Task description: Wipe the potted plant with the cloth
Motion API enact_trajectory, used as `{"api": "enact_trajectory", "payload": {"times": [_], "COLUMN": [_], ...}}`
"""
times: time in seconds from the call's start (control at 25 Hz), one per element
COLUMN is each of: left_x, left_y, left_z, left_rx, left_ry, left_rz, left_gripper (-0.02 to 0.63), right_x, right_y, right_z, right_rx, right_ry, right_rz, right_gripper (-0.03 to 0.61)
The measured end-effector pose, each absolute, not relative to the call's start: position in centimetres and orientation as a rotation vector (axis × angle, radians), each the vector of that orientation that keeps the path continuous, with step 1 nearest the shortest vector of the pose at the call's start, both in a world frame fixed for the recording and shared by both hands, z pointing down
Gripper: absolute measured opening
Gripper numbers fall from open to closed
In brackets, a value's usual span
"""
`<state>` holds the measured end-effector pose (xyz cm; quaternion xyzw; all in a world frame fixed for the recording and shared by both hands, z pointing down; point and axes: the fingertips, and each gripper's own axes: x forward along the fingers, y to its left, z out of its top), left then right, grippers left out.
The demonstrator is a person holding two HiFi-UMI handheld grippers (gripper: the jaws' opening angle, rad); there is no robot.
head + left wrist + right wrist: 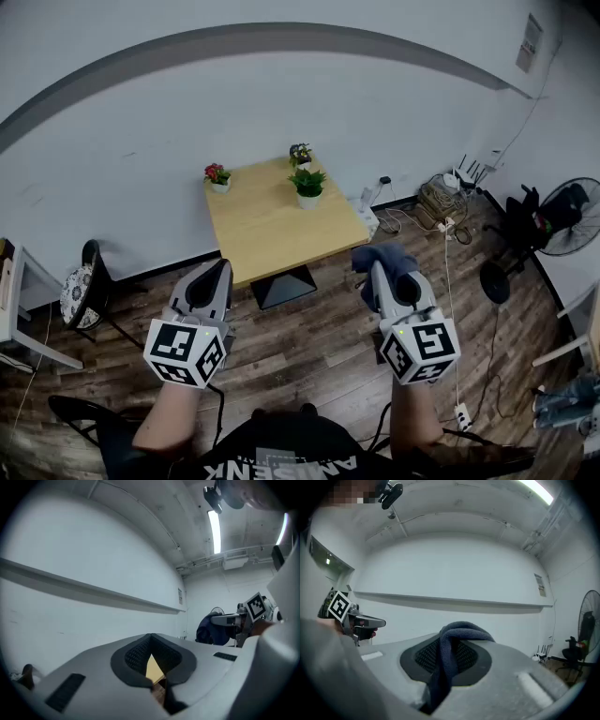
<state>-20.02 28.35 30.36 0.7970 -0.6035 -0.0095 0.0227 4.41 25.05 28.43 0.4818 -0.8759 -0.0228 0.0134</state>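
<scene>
The cloth (pixel 380 257) is dark blue and already in my right gripper (pixel 377 270). The right gripper view shows the jaws pinching a fold of it, with the rest humped over the pads and a tail hanging below. It is nowhere near a plant yet.

Three potted plants stand on the wooden worktop (pixel 272 230), well ahead of both grippers. A leafy green plant (pixel 308 184) sits near the far right corner, and a darker small plant (pixel 300 154) is just behind it at the far edge. A red-flowered plant (pixel 217 175) is at the far left corner. I can't tell from the task which one is meant; the green one lies most directly ahead of the cloth.

I judge this to be the approach step: the cloth is picked up and no wiping has begun. My left gripper (pixel 221 267) is pressed together with nothing between its jaws. It is held level short of the worktop's near edge.

Next I need to carry the right gripper forward over the near edge toward the far right corner. I'll lay the loose bulge of cloth against the leaves or pot, not the hard jaw tips. The pots look light, so I'd likely steady the chosen one with the left gripper while wiping gently.
</scene>
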Motion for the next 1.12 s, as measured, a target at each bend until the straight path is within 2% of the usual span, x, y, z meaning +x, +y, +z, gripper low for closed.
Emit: {"api": "enact_trajectory", "payload": {"times": [0.72,1.12], "left_x": [-20.0,-22.4], "left_y": [28.5,26.8], "left_z": [31.5,33.4], "left_rx": [2.487,2.572], "left_ry": [-1.672,-1.677], "left_rz": [-0.074,-0.007], "left_gripper": [0.002,0.002], "right_x": [3.5,1.4], "right_y": [25.2,25.3], "right_z": [28.6,30.8], "right_rx": [1.521,1.573], "right_ry": [-2.764,-2.734], "right_rz": [-0.017,0.026], "right_gripper": [0.044,0.044]}}
